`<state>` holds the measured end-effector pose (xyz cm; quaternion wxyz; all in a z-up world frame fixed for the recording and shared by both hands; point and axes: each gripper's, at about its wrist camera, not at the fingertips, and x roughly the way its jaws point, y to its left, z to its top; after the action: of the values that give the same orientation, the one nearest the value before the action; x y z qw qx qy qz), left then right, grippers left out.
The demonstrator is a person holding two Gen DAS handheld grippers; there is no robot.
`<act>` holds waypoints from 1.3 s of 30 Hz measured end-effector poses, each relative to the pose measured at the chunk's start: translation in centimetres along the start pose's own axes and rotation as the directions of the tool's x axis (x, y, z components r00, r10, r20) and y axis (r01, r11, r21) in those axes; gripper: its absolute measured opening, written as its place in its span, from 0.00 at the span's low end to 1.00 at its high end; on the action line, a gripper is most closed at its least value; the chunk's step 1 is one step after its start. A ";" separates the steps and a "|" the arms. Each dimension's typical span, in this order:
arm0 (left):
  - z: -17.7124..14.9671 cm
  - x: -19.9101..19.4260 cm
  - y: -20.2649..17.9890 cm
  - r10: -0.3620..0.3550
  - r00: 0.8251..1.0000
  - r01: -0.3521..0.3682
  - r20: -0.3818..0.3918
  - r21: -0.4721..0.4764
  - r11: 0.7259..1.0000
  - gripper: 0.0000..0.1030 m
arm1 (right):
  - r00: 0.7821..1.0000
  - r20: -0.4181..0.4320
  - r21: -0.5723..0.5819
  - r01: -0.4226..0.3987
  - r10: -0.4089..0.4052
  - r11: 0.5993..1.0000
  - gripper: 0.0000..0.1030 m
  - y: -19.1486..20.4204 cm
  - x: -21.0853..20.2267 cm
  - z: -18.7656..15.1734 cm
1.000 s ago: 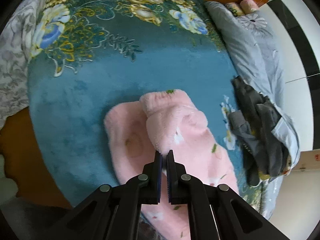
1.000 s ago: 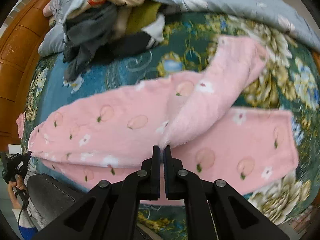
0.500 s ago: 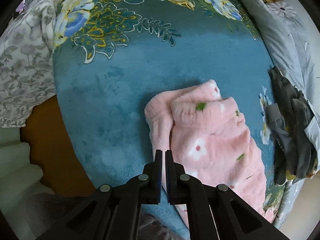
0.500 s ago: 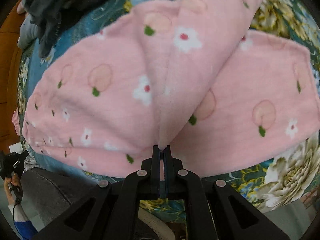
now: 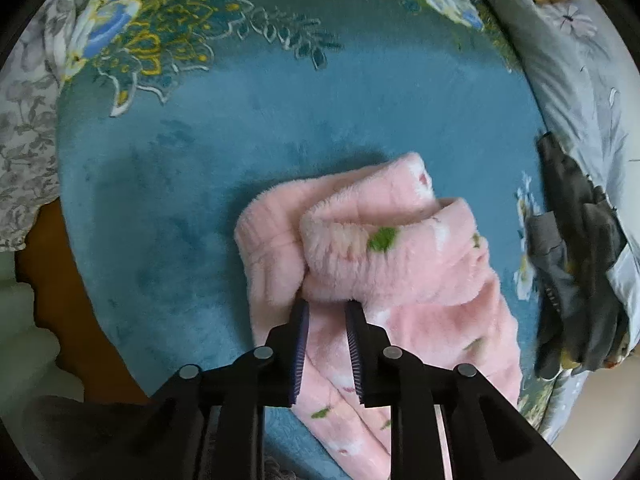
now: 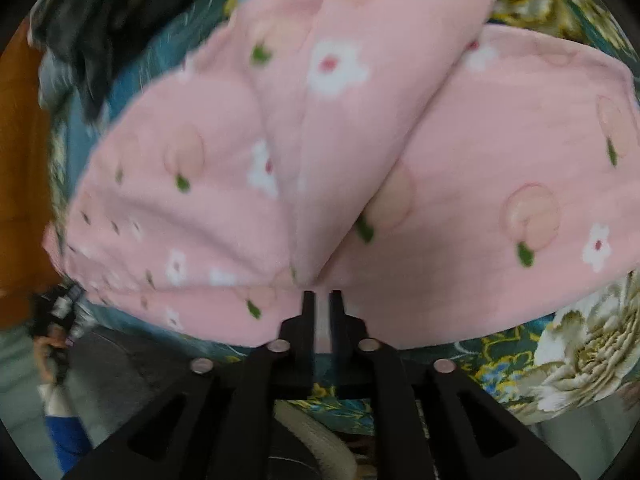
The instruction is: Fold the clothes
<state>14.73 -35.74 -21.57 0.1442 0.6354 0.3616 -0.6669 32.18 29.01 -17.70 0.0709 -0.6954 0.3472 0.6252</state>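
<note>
- Left side: the left gripper [image 5: 326, 306] has its jaws parted by a modest gap, ribbed pads showing, and nothing sits between them. The tips are right at the near edge of a rolled-over fold.
- That fold belongs to the fluffy pink fleece garment with a peach-and-flower print [image 5: 384, 256], lying on the teal floral plush blanket [image 5: 224, 152] covering the bed. From the left tongs it lies dead ahead and a touch to the right, its doubled end bunched up just beyond the tips.
- Its long axis in this view runs from that bunched end back down past the right finger toward the camera's lower edge.
- Further right, well apart from the pink fleece, a heap of dark grey clothes [image 5: 576, 256] sits against a pale grey floral quilt [image 5: 576, 64].
- Right side: the right gripper [image 6: 322, 294] shows a narrow slit between its jaws. A pinched peak of the pink garment [image 6: 320, 128] comes down to just above the tips; whether cloth is in the slit, I cannot tell through the blur.
- From here the garment spreads wide, left to right across the whole view, one flap laid diagonally over the flatter panel below.
- My read: both tongs are at the cloth's near edge, the left one free, so the fold looks laid over at that end, and any squaring-up would run along the long axis between the two.
</note>
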 end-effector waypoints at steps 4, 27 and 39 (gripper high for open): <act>0.2 1.1 0.0 0.036 0.999 -0.036 -0.027 -0.020 0.999 0.24 | 0.993 0.117 0.009 0.017 -0.018 1.000 0.34 -0.1 -2.1 2.0; 0.0 -0.1 0.2 -0.009 0.998 0.010 0.057 -0.007 1.000 0.05 | 0.843 0.351 -0.040 0.447 -0.407 0.893 0.46 3.7 -0.5 17.3; -1.1 -1.8 1.7 -0.045 0.992 0.046 0.118 -0.008 0.999 0.04 | 0.766 0.425 0.002 0.531 -0.481 0.848 0.04 4.0 -3.6 15.3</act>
<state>16.89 -36.65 -20.28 0.1534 0.5856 0.3705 -0.7044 17.48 35.59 -16.24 0.2669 -0.6189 0.0862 0.7336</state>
